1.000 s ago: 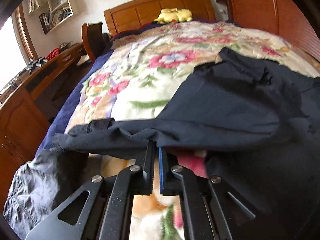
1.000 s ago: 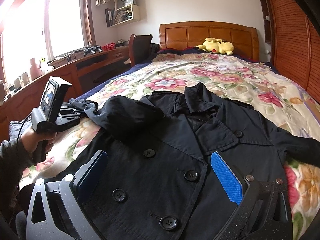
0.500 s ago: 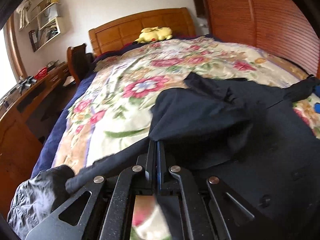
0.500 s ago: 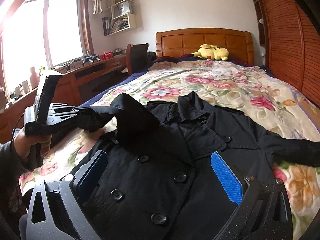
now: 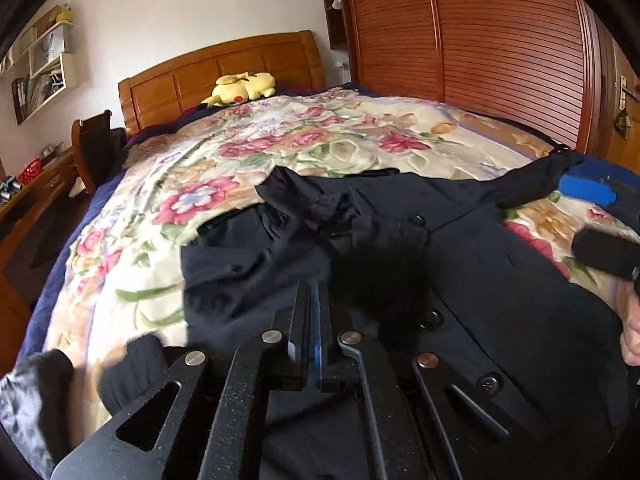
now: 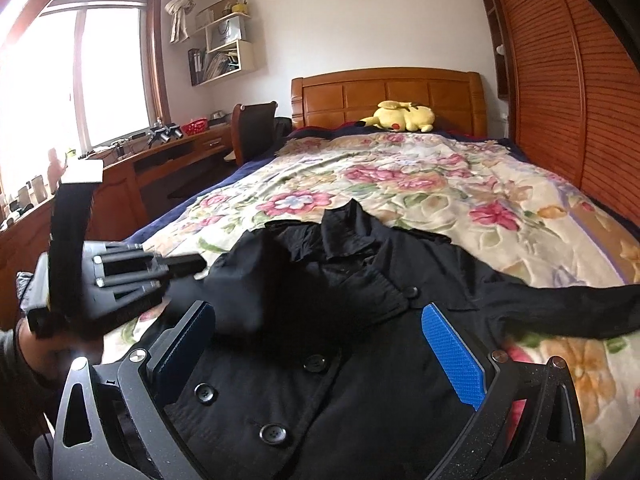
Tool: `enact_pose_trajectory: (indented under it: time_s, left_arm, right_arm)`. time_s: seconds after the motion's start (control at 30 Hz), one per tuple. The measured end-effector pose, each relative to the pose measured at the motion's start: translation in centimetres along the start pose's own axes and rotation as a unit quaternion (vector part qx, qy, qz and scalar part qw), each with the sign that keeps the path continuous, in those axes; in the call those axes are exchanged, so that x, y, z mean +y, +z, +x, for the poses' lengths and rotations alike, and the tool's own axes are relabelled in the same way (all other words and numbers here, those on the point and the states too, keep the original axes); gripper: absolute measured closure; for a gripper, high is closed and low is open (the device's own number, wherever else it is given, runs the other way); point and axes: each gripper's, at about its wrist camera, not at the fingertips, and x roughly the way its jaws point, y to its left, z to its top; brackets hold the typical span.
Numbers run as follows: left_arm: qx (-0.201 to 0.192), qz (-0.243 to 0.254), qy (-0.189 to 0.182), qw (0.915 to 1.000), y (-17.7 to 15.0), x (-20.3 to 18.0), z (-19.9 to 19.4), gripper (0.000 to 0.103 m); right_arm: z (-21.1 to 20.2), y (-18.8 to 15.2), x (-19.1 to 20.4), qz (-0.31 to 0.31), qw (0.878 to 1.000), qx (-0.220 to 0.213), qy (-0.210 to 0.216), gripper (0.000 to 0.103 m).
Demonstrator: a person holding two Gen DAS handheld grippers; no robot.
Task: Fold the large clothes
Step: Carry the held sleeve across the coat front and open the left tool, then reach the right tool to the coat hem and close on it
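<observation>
left tongs (image 6: 200,266) pinching coat (image 6: 340,360) sleeve (image 6: 256,280); carry across chest, lay flat on buttons, avoid bunching. right tongs (image 6: 320,354) spread, hovering over coat front on bed (image 6: 440,184).

We see our left gripper (image 5: 314,320) pinched shut, apparently on the black coat's (image 5: 500,280) blurred sleeve (image 5: 256,276), over the flowered blanket (image 5: 320,140); the right gripper (image 5: 588,192) sits far right.

Black double-breasted coat (image 6: 360,360) lies front-up, dark buttons showing, collar rumpled. One sleeve (image 6: 248,280) is pinched in the left gripper's fingers (image 5: 304,320), folded over the chest; the other sleeve (image 6: 560,308) trails beyond the right gripper's fingers (image 6: 452,348).
</observation>
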Motion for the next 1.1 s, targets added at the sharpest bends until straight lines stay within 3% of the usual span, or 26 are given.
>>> enact_pose_trajectory:
  time_s: [0.17, 0.23, 0.33, 0.4, 0.47, 0.8, 1.1]
  left_arm:
    - [0.002, -0.02, -0.003, 0.9998, -1.2, -0.1, -0.9, 0.101]
    - [-0.004, -0.025, 0.006, 0.9997, -1.8, 0.2, -1.9, 0.092]
    - [-0.018, -0.032, 0.021, 0.9991, -2.7, 0.9, -3.4, 0.067]
    - [-0.022, -0.046, 0.023, 0.9984, -3.5, 1.7, -4.3, 0.043]
    - [-0.025, -0.065, 0.03, 0.9971, -4.6, 2.7, -5.5, 0.025]
    - [-0.062, -0.145, 0.077, 0.9844, -9.9, 8.9, -11.1, 0.021]
    - [-0.054, -0.144, 0.093, 0.9838, -11.7, 11.7, -12.0, 0.021]
  right_arm:
    - [0.2, -0.3, 0.1, 0.002, 1.0, 0.003, -0.003, 0.0]
    - [0.4, -0.3, 0.4, 0.003, 1.0, 0.005, 0.002, 0.0]
    - [0.9, -0.1, 0.6, 0.004, 1.0, 0.011, 0.01, 0.0]
    - [1.3, -0.1, 0.8, 0.004, 1.0, 0.015, 0.015, 0.0]
    - [1.5, -0.1, 0.9, 0.002, 1.0, 0.018, 0.018, 0.0]
    - [2.9, -0.2, 4.0, -0.035, 0.999, 0.015, 0.015, 0.002]
    - [3.5, -0.4, 6.9, -0.073, 0.996, 0.028, 0.049, 0.012]
